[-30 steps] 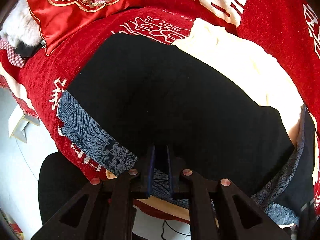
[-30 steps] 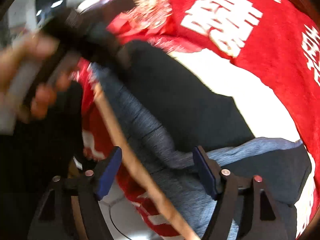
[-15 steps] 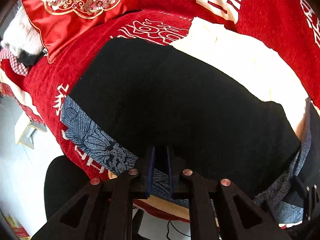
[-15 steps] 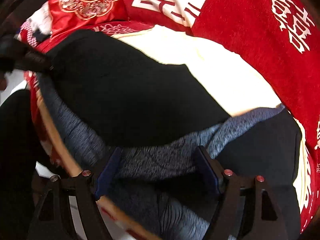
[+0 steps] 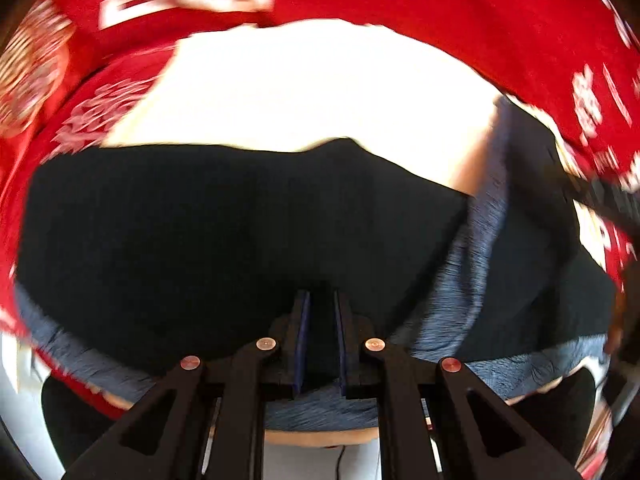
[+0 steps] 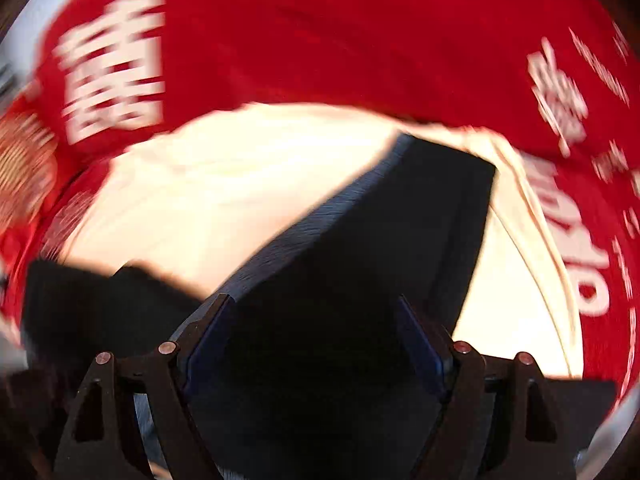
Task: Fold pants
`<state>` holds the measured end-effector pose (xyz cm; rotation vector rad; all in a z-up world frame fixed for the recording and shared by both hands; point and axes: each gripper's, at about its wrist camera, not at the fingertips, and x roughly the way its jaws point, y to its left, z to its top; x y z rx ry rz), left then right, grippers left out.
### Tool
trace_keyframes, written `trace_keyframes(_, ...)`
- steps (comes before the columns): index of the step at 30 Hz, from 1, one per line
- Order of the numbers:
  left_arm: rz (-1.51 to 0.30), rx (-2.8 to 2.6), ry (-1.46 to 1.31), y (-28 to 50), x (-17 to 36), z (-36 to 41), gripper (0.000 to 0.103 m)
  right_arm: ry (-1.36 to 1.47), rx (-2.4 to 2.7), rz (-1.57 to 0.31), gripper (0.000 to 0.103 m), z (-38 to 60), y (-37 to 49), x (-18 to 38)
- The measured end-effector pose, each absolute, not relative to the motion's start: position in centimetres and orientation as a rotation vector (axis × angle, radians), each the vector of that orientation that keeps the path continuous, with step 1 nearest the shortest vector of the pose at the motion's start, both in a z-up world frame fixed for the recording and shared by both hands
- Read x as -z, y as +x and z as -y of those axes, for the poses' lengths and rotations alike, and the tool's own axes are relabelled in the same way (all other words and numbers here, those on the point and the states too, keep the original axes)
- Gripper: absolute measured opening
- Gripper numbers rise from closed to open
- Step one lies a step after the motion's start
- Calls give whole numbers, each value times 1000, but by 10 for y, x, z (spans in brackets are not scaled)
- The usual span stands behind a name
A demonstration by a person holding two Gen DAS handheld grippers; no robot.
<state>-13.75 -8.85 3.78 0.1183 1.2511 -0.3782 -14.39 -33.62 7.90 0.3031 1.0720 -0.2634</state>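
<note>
The left hand-held gripper (image 5: 320, 312) is pressed together, pinching the near edge of the black pants (image 5: 224, 240). The right hand-held gripper (image 6: 314, 320) has just been opening, spread above a leg. The pinched cloth may slip, or drag the cream cloth (image 5: 312, 92) beyond.

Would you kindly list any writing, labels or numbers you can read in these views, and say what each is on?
None can be read for certain.
Red cover: large white Chinese-style characters, too motion-blurred to read in either wrist view.
Black pants: no label or print in view.
Cream cloth: plain, no text.
</note>
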Motion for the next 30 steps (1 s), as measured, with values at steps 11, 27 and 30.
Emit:
trace_keyframes(11, -1317, 401, 118, -128, -20, 99, 13, 172, 415, -1267, 82, 319, -49, -28)
trace_keyframes(27, -1282, 382, 163, -136, -20, 93, 13, 486, 430, -989, 3, 380, -176, -96)
trace_keyframes(30, -1282, 376, 162, -136, -20, 96, 13, 484, 412, -1014, 27, 376, -167, -99)
